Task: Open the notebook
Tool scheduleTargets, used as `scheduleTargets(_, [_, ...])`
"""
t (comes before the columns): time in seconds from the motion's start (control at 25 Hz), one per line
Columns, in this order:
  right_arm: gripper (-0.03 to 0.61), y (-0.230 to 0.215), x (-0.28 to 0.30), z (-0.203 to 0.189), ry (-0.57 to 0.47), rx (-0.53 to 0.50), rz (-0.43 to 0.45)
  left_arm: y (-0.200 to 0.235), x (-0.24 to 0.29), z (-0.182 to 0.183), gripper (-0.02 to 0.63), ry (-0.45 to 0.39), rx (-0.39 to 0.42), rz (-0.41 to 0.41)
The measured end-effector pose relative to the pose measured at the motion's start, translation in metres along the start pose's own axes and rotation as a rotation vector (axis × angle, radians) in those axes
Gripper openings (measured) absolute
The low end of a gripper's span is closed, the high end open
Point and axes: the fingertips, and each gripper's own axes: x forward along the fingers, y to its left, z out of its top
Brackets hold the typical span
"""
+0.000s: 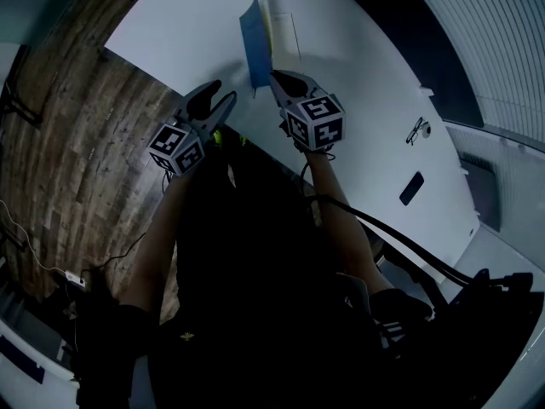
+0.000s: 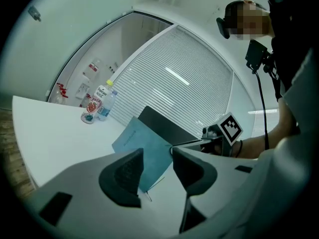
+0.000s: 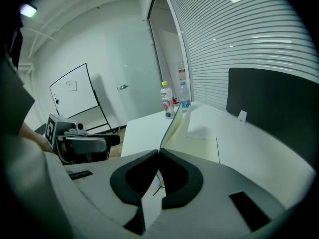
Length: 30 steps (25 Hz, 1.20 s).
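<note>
The jaws of our right gripper [image 3: 159, 152] pinch the blue cover [image 1: 254, 43] of the notebook [image 1: 284, 34] upright on the tabletop [image 1: 366, 92], spine running away from us. Our left gripper [image 2: 158, 166], jaws spread and empty, sits just left of it.

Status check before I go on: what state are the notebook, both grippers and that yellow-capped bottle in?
notebook: partly open, pale first page showing.
cover: blue, standing steeply up off the page.
right gripper: shut on the cover's edge.
left gripper: open, nothing between its jaws, short of the notebook.
yellow-capped bottle: upright, cap on.
</note>
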Motion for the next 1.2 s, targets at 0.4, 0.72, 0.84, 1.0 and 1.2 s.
scheduleTargets(0.4, [0.028, 0.027, 0.015, 0.006, 0.003, -0.029, 0.052, 0.01, -0.016, 0.0, 0.173, -0.014, -0.021, 0.024])
scheduleTargets(0.72, [0.028, 0.051, 0.03, 0.002, 0.04, -0.055, 0.096, 0.019, -0.033, 0.001, 0.173, -0.023, -0.024, 0.046])
scheduleTargets(0.84, [0.028, 0.057, 0.038, 0.0, 0.056, -0.065, 0.111, 0.024, -0.036, 0.002, 0.173, -0.026, -0.029, 0.057])
scheduleTargets(1.0, [0.028, 0.071, 0.047, -0.002, 0.06, -0.06, 0.134, 0.027, -0.044, 0.002, 0.173, -0.03, -0.033, 0.066])
scheduleTargets(1.2, [0.028, 0.082, 0.061, -0.01, 0.086, -0.071, 0.164, 0.03, -0.049, -0.002, 0.173, -0.029, -0.04, 0.08])
